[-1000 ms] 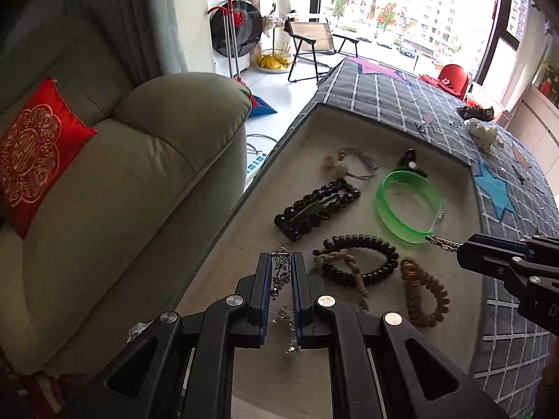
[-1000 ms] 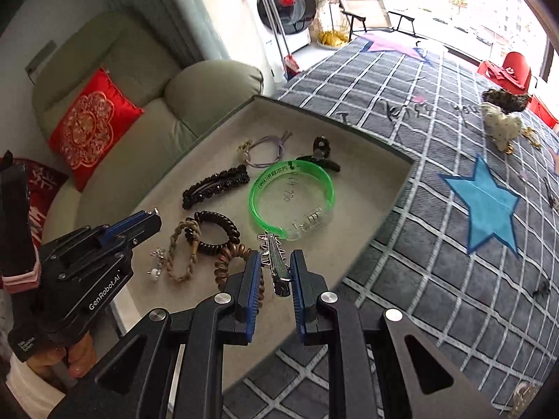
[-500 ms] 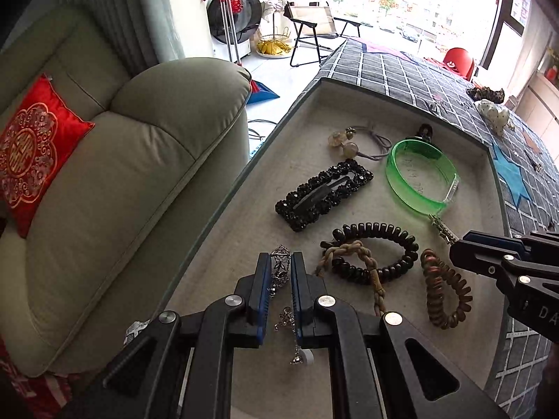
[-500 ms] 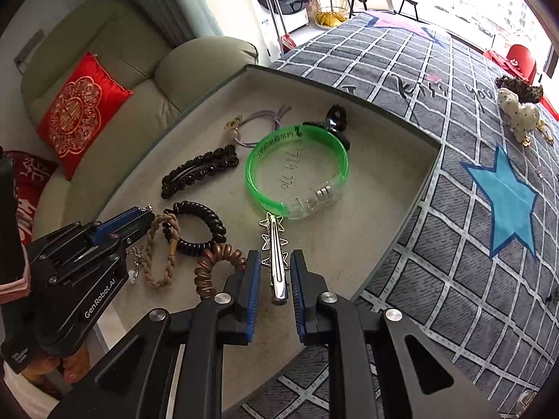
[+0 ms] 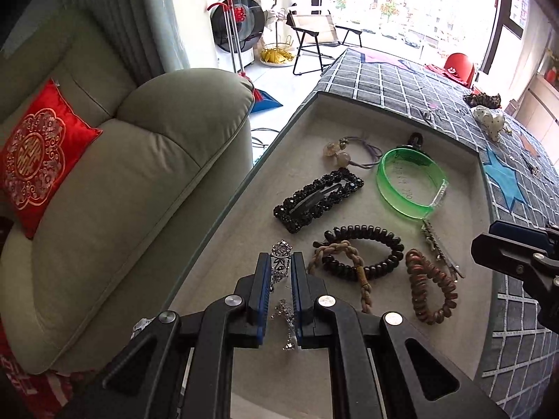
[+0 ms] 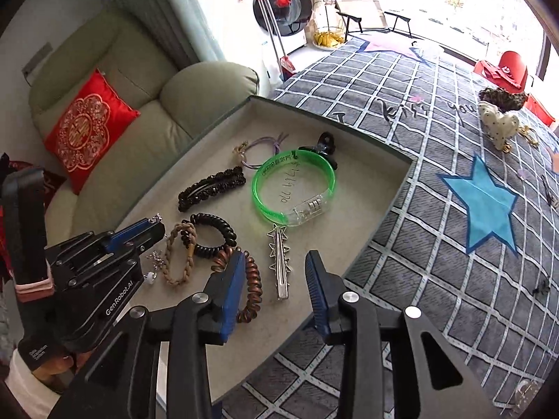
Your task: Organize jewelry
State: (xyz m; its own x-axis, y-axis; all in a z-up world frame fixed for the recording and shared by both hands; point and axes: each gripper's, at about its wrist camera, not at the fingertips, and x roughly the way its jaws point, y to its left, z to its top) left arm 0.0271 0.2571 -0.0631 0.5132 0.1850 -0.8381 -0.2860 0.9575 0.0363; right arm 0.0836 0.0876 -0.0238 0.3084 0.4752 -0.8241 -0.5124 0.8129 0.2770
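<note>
A beige tray [image 5: 412, 125] [image 6: 356, 188] lies on the grid-patterned cloth. My left gripper [image 5: 280, 272] is shut on a silver ornament with a dangling chain [image 5: 280, 262], held just above the tray's near left part; it also shows in the right wrist view [image 6: 153, 225]. My right gripper [image 6: 274, 272] is open above a silver star hair clip [image 6: 279, 262] that lies in the tray [image 5: 441, 248]. A green bangle [image 6: 293, 185], a black beaded clip [image 6: 211, 188], a black coil tie [image 6: 209, 234], a brown coil tie [image 6: 249, 286] and a braided tie [image 6: 178, 255] lie in the tray.
A green sofa [image 5: 115, 192] with a red cushion [image 5: 35, 153] stands left of the tray. On the cloth beyond lie a white spotted heart ornament [image 6: 499, 127], a dark scrunchie [image 6: 503, 97] and small pins [image 6: 548, 192]. A blue star patch [image 6: 485, 206] is right of the tray.
My right gripper has opened and let go of the silver star clip, which now lies in the tray below the green bangle. My left gripper still holds the silver ornament.
</note>
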